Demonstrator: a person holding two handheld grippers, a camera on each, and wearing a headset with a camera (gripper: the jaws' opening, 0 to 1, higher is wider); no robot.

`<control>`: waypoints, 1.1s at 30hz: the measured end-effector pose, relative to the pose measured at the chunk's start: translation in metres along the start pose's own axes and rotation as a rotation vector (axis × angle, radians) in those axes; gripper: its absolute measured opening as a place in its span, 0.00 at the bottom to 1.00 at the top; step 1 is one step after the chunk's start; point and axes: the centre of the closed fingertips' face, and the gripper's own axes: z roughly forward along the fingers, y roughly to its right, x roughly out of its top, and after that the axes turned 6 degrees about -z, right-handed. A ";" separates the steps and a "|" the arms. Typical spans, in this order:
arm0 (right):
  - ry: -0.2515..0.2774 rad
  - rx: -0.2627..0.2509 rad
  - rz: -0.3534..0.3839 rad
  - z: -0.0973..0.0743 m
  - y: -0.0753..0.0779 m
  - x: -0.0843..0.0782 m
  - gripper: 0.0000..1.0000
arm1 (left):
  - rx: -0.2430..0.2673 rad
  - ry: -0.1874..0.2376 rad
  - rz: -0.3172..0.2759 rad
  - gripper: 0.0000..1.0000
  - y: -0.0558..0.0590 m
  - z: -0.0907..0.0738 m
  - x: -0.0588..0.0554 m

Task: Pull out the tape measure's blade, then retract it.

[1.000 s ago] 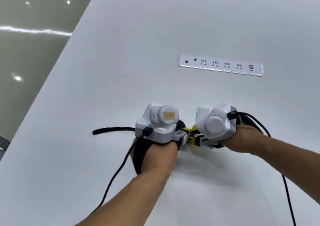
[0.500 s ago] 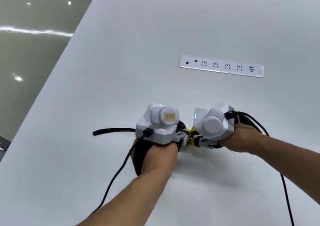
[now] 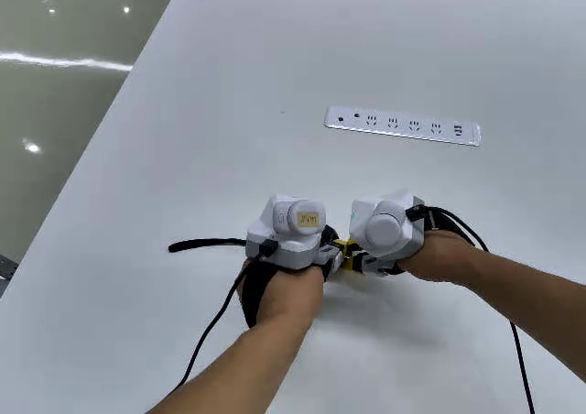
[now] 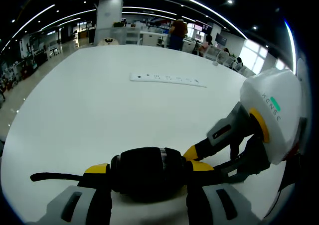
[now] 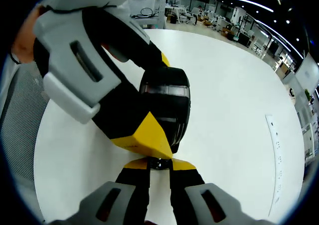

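White counter (image 3: 275,66) under the tape measure (image 5: 167,103), left tongs (image 4: 148,168) clamping its case, right tongs (image 5: 159,164) pinching the blade tip (image 5: 160,162) at the mouth; we are judging pull-out barely begun, needing a straight outward draw.

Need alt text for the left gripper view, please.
The left gripper is shut on the black tape measure; the right gripper meets it from the right. Behind lies a white table with a power strip.
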 end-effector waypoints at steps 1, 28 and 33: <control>0.001 -0.001 0.003 0.000 0.000 0.000 0.14 | 0.002 0.003 0.001 0.58 0.000 0.000 0.000; 0.011 -0.064 0.045 -0.002 0.002 0.000 0.18 | 0.014 0.049 -0.022 0.61 -0.002 -0.002 0.005; 0.013 -0.081 0.051 -0.002 0.000 0.000 0.20 | 0.006 0.048 0.010 0.61 0.000 -0.003 0.003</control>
